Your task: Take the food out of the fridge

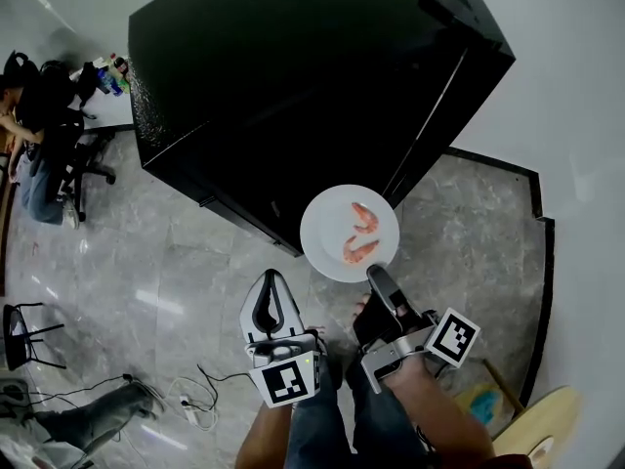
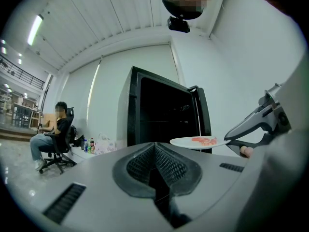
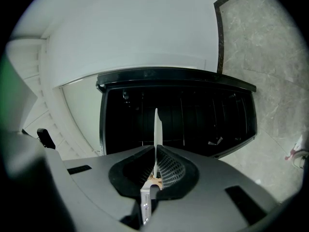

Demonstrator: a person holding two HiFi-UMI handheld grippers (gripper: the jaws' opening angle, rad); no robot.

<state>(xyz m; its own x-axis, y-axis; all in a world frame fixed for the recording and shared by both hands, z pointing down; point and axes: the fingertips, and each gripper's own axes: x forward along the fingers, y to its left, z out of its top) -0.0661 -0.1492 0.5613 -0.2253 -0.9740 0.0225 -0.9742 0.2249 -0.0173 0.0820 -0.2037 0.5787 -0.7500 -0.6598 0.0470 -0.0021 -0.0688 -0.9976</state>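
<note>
Clearly the right gripper (image 1: 376, 274) clamped the plate (image 1: 330, 225) by its rim, plate reaching toward the fridge (image 1: 293, 76); the left gripper (image 1: 270, 277), closed and empty, faced the fridge too.

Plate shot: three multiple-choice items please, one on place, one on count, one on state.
1. Where is the plate?
A) on the floor
B) at the right gripper's jaws, in front of the fridge
C) on a fridge shelf
2. How many shrimps lie on it?
A) one
B) two
C) four
3. How is the left gripper?
A) wide open
B) shut on a cup
C) shut, empty

Answers: B, the head view shows its rim pinched in the air. B, two pink pieces show. C, its own view shows the jaws together with nothing between.
</note>
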